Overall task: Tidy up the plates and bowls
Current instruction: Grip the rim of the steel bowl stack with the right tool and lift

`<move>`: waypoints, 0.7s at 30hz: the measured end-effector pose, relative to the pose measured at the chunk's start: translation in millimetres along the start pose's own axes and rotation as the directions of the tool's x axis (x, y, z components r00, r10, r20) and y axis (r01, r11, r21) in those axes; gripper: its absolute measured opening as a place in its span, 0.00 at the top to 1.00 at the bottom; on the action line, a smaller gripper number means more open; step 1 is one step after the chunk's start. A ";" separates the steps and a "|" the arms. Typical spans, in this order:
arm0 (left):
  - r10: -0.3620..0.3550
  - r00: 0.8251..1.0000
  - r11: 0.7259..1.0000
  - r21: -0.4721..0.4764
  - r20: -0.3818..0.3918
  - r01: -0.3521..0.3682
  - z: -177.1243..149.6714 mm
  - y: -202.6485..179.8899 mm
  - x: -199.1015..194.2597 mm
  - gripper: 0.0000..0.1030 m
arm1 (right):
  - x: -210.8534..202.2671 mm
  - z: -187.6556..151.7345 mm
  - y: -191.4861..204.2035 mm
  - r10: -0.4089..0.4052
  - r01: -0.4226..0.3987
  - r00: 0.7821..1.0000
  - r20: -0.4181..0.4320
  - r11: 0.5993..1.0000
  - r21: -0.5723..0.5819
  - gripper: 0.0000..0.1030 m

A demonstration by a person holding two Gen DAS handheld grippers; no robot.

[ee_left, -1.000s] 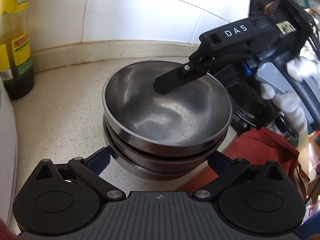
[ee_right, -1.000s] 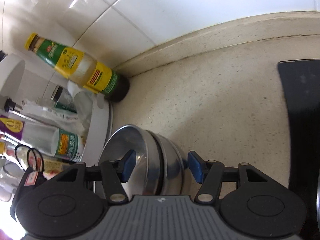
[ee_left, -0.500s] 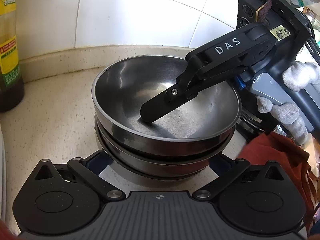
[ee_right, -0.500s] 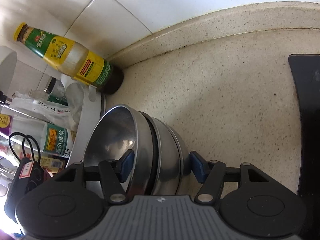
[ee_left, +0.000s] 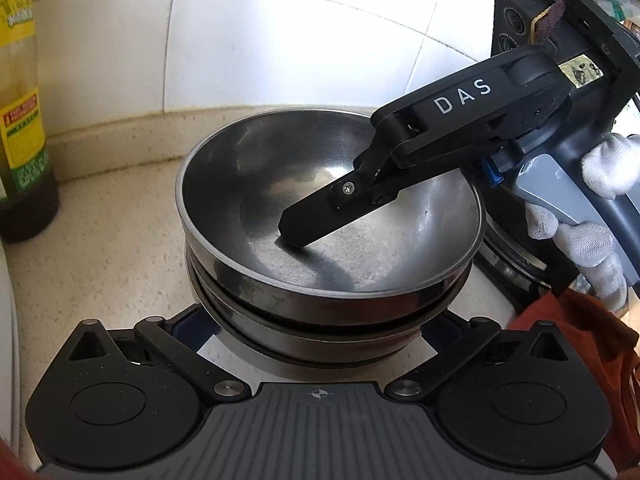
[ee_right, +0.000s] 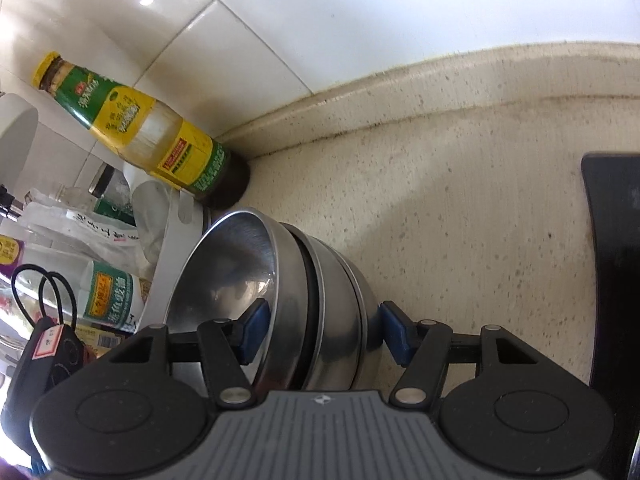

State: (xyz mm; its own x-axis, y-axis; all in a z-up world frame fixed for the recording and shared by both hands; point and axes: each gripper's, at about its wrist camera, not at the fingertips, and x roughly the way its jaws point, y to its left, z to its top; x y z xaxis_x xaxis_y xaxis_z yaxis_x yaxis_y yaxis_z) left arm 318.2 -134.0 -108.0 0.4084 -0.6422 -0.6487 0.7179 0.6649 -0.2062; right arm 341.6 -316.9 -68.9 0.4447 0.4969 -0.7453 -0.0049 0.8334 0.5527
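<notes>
The right tongs (ee_right: 320,330) clamp the upward-facing bowl stack (ee_left: 328,240) by its wall.

Both wrist views closely share the stacked bowls (ee_left: 328,240).

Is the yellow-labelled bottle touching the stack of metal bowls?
Apart. The left wrist view shows a strip of speckled counter between the bottle and the stack of bowls.
</notes>
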 end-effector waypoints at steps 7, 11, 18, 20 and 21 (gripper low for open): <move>0.035 0.998 0.999 0.014 0.045 -0.035 15.2 -12.1 -8.6 0.00 | -19.3 10.1 8.8 0.004 -0.003 0.998 0.061 1.000 -0.016 0.44; 0.049 0.997 0.998 0.031 0.067 -0.051 23.6 -22.2 -19.7 0.00 | -34.1 14.9 15.8 0.013 -0.012 0.996 0.091 1.000 -0.019 0.44; 0.081 0.989 0.995 0.050 0.122 -0.088 36.8 -42.9 -46.0 0.00 | -68.3 18.5 34.8 0.029 -0.022 0.989 0.145 0.999 -0.047 0.44; 0.090 0.986 0.994 0.054 0.138 -0.098 40.1 -49.5 -55.8 0.00 | -79.2 17.2 42.6 0.032 -0.022 0.986 0.162 0.998 -0.066 0.44; 0.093 0.985 0.993 0.058 0.145 -0.103 41.6 -53.2 -61.1 0.00 | -84.7 16.2 46.5 0.036 -0.023 0.985 0.171 0.997 -0.074 0.44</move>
State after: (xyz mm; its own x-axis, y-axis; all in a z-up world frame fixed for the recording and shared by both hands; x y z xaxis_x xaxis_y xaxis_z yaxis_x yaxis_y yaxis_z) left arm 278.6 -146.0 -26.9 0.5511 -0.6258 -0.5520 0.7035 0.7042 -0.0959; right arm 318.2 -324.2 26.0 0.5908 0.4777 -0.6502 -0.0814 0.8371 0.5410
